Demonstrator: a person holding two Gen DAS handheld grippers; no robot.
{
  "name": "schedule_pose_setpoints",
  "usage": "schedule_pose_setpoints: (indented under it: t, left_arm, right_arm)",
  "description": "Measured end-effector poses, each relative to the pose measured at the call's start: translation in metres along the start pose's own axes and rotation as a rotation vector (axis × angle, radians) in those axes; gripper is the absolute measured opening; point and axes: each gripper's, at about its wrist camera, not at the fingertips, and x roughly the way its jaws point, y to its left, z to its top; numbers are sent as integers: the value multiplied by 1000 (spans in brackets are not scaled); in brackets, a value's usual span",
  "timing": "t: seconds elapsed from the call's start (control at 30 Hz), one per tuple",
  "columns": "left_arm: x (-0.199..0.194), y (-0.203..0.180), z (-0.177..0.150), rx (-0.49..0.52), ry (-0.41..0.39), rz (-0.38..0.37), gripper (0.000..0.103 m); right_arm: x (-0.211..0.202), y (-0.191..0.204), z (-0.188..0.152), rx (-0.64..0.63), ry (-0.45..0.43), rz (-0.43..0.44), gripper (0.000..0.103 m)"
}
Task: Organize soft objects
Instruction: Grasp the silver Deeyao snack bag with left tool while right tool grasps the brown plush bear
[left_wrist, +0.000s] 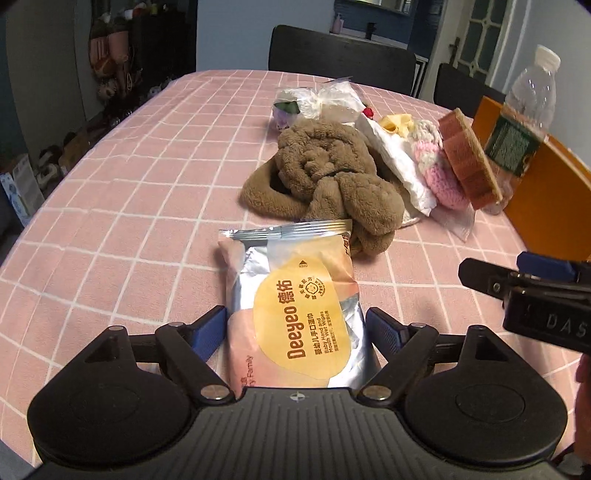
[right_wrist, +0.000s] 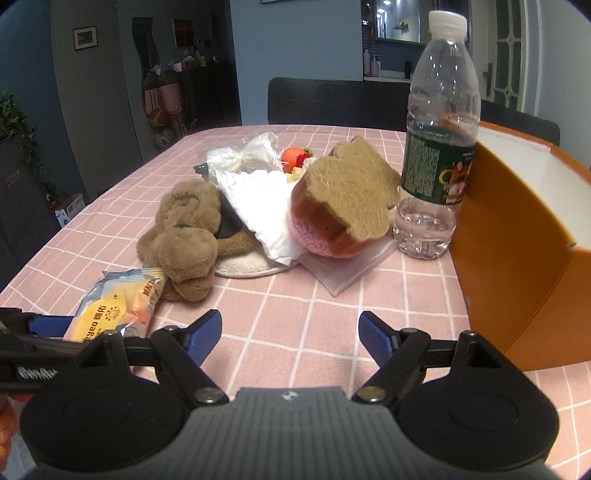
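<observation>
A pack of baby wet wipes lies on the pink checked tablecloth between the blue pads of my left gripper, whose jaws stand against its sides. The pack also shows in the right wrist view. Behind it lies a brown plush towel, then white tissue, a pink and white crochet piece and a brown sponge. My right gripper is open and empty above the cloth, in front of the pile.
An orange box stands open at the right. A water bottle stands beside it. Clear plastic bags and a red crochet strawberry lie behind the pile. Dark chairs stand at the table's far edge.
</observation>
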Motion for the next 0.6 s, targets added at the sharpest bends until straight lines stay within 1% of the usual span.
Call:
schedule_pose_setpoints:
  t: [0.1,0.13,0.17,0.2,0.33,0.4,0.53,0.6]
  left_arm:
    - [6,-10,1,53,-4,44,98]
    - [8,-12,1,64,-8,51,95]
    - [9,-13,0,74,-17,52,89]
    - [8,-13,0,69,-25,44,85]
    - [5,-7,2,62,-43,41,73]
    - [2,-3,3,53,-53,55,67]
    - [-4,14,7,20,-72,96,64]
    - [-4,26,11,0,-81,127,63]
  right_arm:
    - [6,-1,2,-1,4,2,80]
    - [8,-1,2,-5,5,4,80]
    - [9,0,3,-13,4,8,80]
    - [10,1,3,-24,1,13,80]
    - [13,8,10,-57,-34,44,79]
    - [15,14,14,-78,-50,70,78]
    - [24,29,24,-97,-69,122,77]
    - [31,38,31,-98,-76,132,77]
